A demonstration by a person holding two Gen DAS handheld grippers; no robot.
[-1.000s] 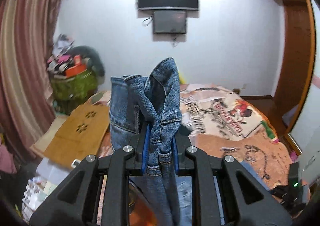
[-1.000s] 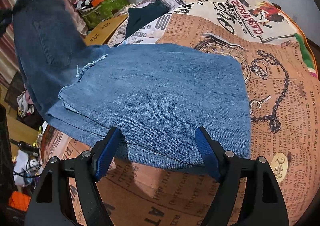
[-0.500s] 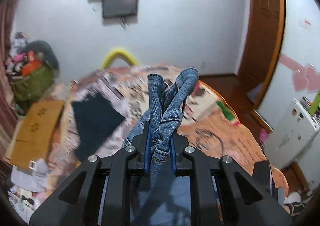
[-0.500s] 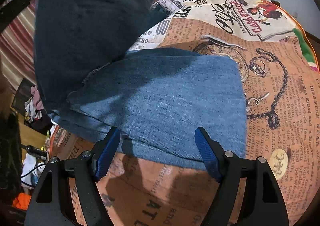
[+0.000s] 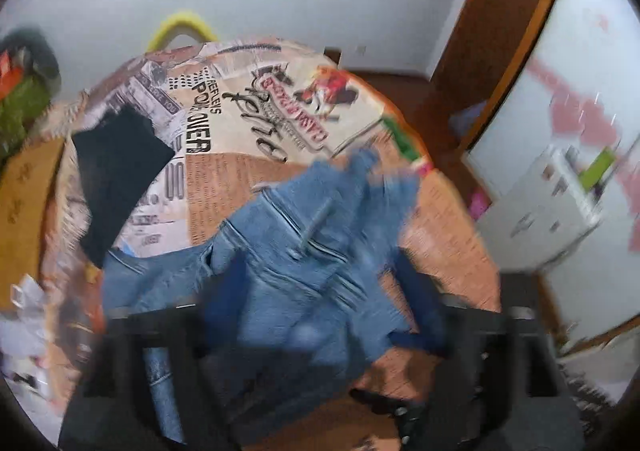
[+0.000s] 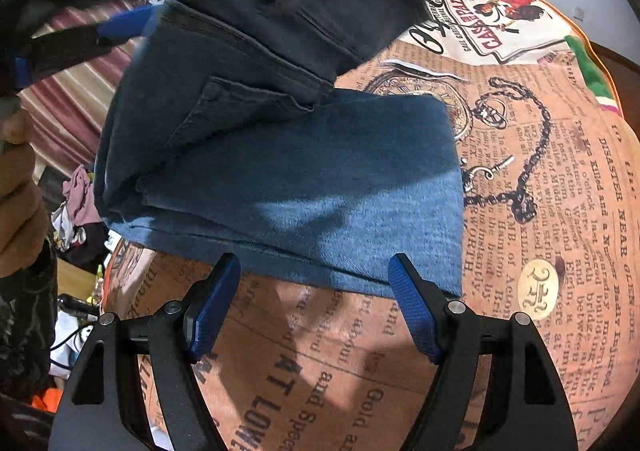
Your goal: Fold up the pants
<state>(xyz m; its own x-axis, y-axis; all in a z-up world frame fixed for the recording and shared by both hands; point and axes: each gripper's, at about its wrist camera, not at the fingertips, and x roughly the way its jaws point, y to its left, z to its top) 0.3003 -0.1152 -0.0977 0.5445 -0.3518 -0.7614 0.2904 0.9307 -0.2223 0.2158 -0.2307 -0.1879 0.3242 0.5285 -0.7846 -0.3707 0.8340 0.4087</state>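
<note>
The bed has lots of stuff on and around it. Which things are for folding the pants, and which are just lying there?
For the job:
blue jeans
left gripper, jaws just opened, jeans released
right gripper, open

Just lying about:
black cloth
printed bedspread
cardboard

The pants [image 6: 304,187] are blue denim; the legs lie folded flat on the bed [image 6: 560,211]; the waist part, with a pocket, hangs over them, not yet flat.
</note>
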